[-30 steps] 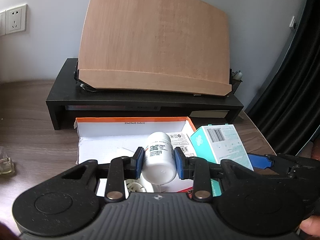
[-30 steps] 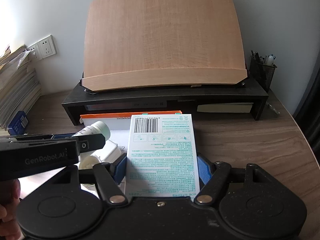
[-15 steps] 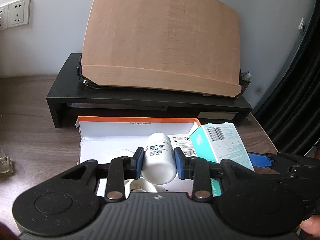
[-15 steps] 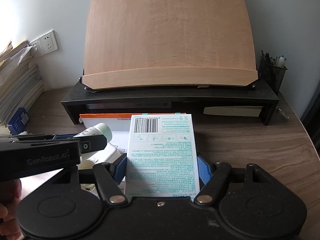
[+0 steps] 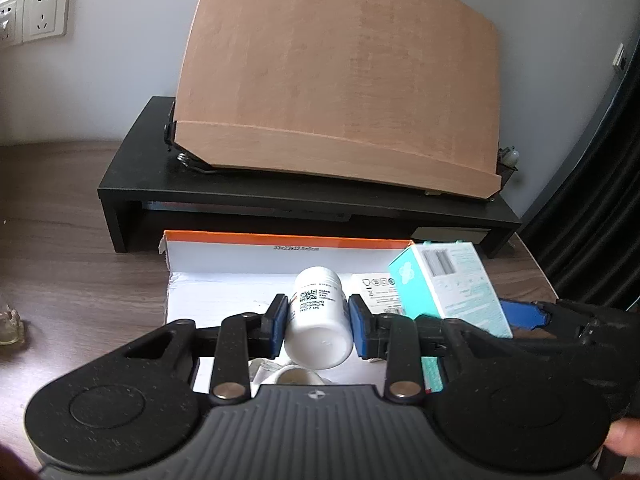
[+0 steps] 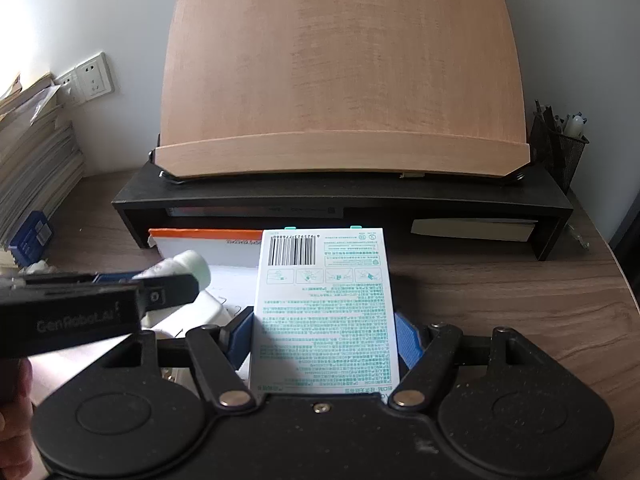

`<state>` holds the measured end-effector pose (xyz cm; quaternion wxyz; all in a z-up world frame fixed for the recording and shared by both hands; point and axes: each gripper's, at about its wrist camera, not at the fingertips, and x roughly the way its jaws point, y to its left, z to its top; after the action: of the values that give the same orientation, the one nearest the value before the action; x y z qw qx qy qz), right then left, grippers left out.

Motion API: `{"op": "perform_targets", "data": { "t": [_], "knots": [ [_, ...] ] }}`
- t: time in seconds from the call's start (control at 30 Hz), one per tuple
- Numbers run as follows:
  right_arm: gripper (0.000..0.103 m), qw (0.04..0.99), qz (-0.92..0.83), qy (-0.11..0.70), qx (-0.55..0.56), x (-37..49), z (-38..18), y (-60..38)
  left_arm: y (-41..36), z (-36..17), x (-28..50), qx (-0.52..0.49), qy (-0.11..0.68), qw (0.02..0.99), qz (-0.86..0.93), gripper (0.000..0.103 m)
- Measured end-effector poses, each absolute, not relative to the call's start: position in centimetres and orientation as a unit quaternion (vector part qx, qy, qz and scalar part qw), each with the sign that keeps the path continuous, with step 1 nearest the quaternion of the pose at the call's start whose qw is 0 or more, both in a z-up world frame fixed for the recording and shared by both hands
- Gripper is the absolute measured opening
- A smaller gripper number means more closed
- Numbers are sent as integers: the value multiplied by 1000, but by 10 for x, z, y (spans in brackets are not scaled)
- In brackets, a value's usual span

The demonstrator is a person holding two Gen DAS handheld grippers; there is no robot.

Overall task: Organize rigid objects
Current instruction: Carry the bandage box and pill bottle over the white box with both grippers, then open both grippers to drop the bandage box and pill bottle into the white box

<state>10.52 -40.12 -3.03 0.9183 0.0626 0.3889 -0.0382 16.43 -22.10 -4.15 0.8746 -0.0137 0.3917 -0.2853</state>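
My left gripper (image 5: 318,330) is shut on a white pill bottle (image 5: 318,322), held lying forward above the open white cardboard box with an orange rim (image 5: 280,236). My right gripper (image 6: 325,344) is shut on a white and teal carton with a barcode (image 6: 325,304), held flat over the box's right end. The carton also shows in the left wrist view (image 5: 448,284), and the bottle shows in the right wrist view (image 6: 188,266) beside the left gripper's black body. A small white printed box (image 5: 374,288) lies inside the cardboard box.
A black desk riser (image 6: 340,200) stands behind the box and carries a tilted wooden board (image 6: 340,80). A mesh pen holder (image 6: 560,148) stands at the back right, a paper stack (image 6: 28,160) at the left. A small glass bottle (image 5: 10,320) sits on the desk's left.
Both grippers have moved forward toward the riser and wooden board, each still holding its object; the box and board look closer now.
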Motion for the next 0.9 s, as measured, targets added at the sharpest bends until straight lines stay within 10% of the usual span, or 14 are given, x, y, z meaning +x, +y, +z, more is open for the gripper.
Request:
{"op": "perform_targets", "data": {
  "t": [0.9],
  "knots": [
    [87,925,-44,367,88,114,-22,-418,-229,-48,163,-3,403,864,-303,33]
  ]
}}
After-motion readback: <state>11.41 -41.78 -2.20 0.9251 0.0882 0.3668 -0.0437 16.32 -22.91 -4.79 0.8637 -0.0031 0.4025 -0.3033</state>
